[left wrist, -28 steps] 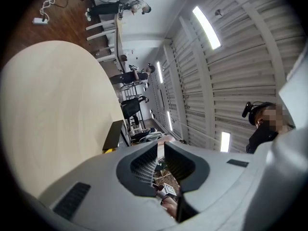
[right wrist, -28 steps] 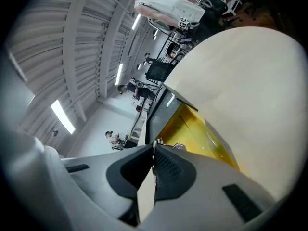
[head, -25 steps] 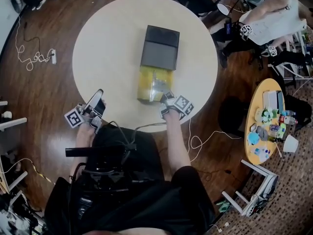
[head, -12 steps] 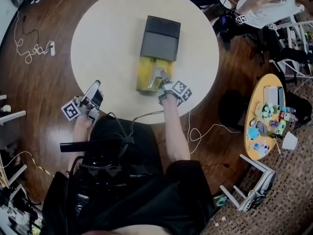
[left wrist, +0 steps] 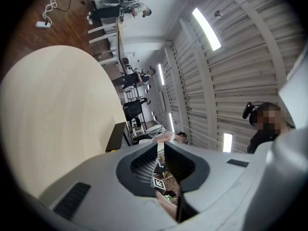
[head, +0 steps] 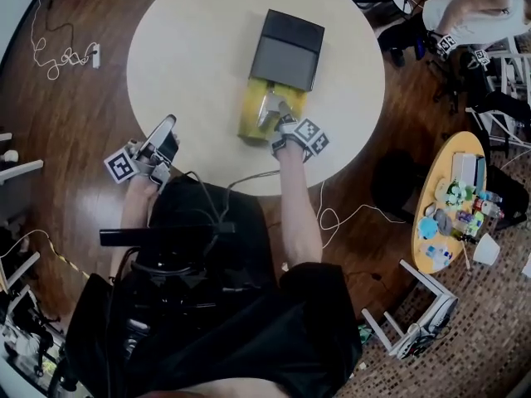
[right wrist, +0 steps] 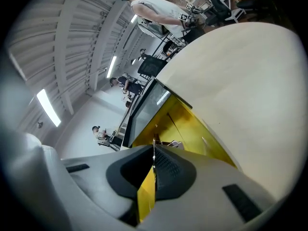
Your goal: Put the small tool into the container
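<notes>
The tool shows only as a thin pale sliver standing out of the seam of the right gripper, whose jaws are pressed together on it. It is too slim to tell its shape. Just beyond it lies the open yellow part of the container; a dark lid covers the far half. Compared with a second ago, the right gripper has come forward from the container's near end and dipped over the yellow part, so the release looks close. The head view gives that placing on the table but not the tool; only the right gripper view shows the pinch. The left gripper hangs at the table's near edge, jaws slightly apart and empty.
</notes>
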